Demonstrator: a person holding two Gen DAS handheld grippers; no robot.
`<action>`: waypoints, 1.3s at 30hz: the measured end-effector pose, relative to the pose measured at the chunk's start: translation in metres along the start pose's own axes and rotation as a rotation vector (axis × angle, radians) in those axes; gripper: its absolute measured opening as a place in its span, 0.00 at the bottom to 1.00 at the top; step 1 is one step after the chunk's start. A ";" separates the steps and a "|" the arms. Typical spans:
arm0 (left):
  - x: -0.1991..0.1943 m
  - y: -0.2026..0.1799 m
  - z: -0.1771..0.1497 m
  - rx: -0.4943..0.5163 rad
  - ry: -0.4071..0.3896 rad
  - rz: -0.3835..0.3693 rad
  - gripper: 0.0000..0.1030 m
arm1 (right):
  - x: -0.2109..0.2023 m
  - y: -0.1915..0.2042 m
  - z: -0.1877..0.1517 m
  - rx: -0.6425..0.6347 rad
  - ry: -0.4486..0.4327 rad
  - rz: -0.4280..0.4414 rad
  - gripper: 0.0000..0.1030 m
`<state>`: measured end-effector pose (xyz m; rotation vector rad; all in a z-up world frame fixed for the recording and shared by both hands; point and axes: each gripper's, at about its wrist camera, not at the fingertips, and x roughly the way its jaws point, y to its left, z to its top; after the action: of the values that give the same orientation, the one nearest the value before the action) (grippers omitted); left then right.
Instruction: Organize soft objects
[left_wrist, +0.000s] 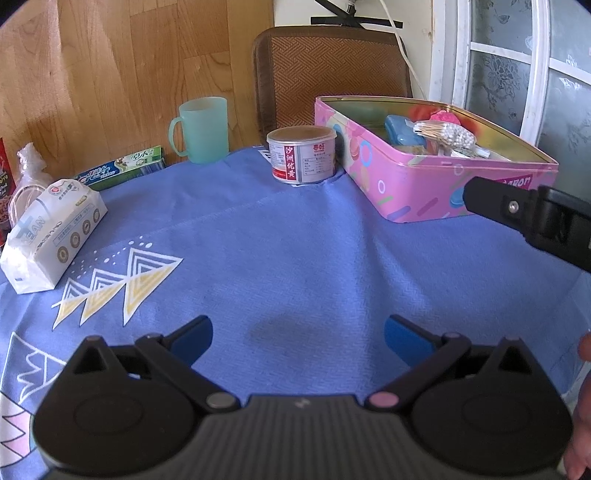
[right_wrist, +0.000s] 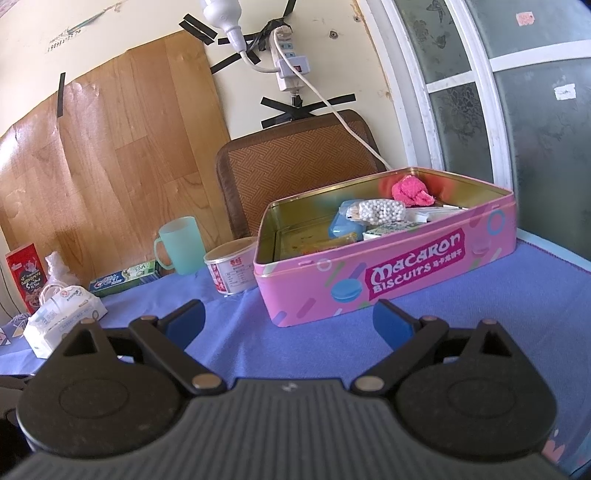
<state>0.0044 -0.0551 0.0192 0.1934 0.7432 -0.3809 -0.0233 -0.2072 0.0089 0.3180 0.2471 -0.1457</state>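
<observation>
A pink Macaron biscuit tin (right_wrist: 388, 273) stands open on the blue cloth; it also shows in the left wrist view (left_wrist: 417, 184). Inside lie a pink fluffy piece (right_wrist: 412, 190), a bag of cotton swabs (right_wrist: 380, 211) and a blue case (right_wrist: 341, 226). A white tissue pack (left_wrist: 51, 229) lies at the left, also seen in the right wrist view (right_wrist: 62, 317). My left gripper (left_wrist: 298, 338) is open and empty above the cloth. My right gripper (right_wrist: 288, 319) is open and empty in front of the tin; one finger of it (left_wrist: 517, 210) shows in the left wrist view.
A green mug (left_wrist: 201, 129), a toothpaste box (left_wrist: 122, 168) and a round tin can (left_wrist: 302, 154) stand at the back of the table. A red snack box (right_wrist: 26, 273) and a plastic bag (right_wrist: 57, 271) sit far left. A chair back (right_wrist: 295, 162) rises behind the table.
</observation>
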 end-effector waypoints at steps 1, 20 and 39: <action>0.000 0.000 0.000 0.001 0.000 0.000 1.00 | 0.000 0.000 0.000 0.001 0.000 -0.002 0.96; -0.001 -0.004 0.001 0.018 -0.003 -0.016 1.00 | 0.000 -0.002 0.003 0.009 -0.005 -0.015 0.96; 0.000 -0.002 0.000 0.024 0.002 -0.025 1.00 | 0.009 0.000 0.001 0.017 0.031 -0.027 0.96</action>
<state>0.0036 -0.0565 0.0189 0.2071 0.7435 -0.4137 -0.0149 -0.2086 0.0070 0.3339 0.2808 -0.1694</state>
